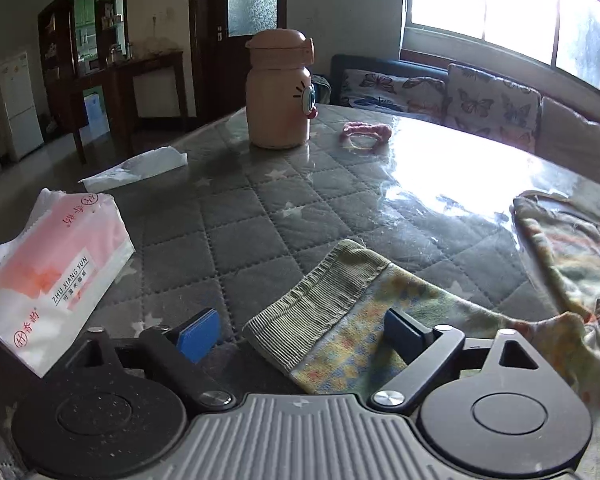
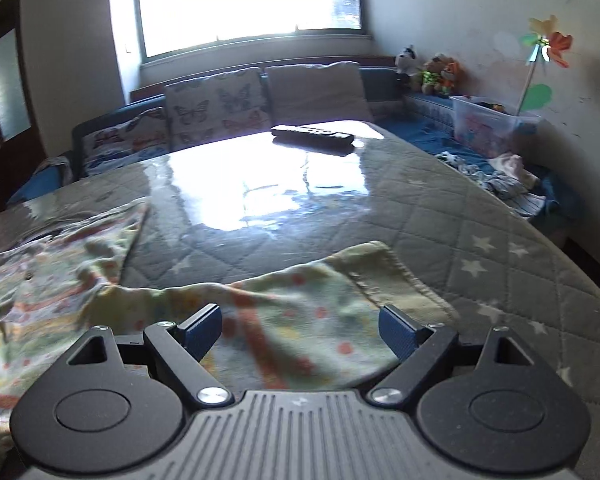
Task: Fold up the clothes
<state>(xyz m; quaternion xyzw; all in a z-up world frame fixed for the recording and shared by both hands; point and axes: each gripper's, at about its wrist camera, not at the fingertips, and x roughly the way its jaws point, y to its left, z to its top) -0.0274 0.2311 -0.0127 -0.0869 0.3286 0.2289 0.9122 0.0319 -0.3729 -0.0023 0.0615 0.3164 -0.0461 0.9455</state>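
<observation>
A small patterned garment with ribbed cuffs lies spread on the quilted grey table. In the left wrist view one sleeve (image 1: 340, 320) with its ribbed cuff lies between the fingers of my open left gripper (image 1: 300, 334), and the body (image 1: 572, 256) lies to the right. In the right wrist view the other sleeve (image 2: 300, 320) lies between the fingers of my open right gripper (image 2: 300, 334), its cuff (image 2: 388, 272) ahead to the right. The body (image 2: 52, 272) is bunched at the left. Neither gripper holds the cloth.
A pink tissue pack (image 1: 48, 276) lies at the left, a loose tissue (image 1: 136, 168) beyond it. A tan bottle (image 1: 280, 92) and a pink hair tie (image 1: 366, 132) stand farther back. A remote control (image 2: 312, 134) lies at the table's far end. A sofa (image 2: 220, 108) runs behind the table.
</observation>
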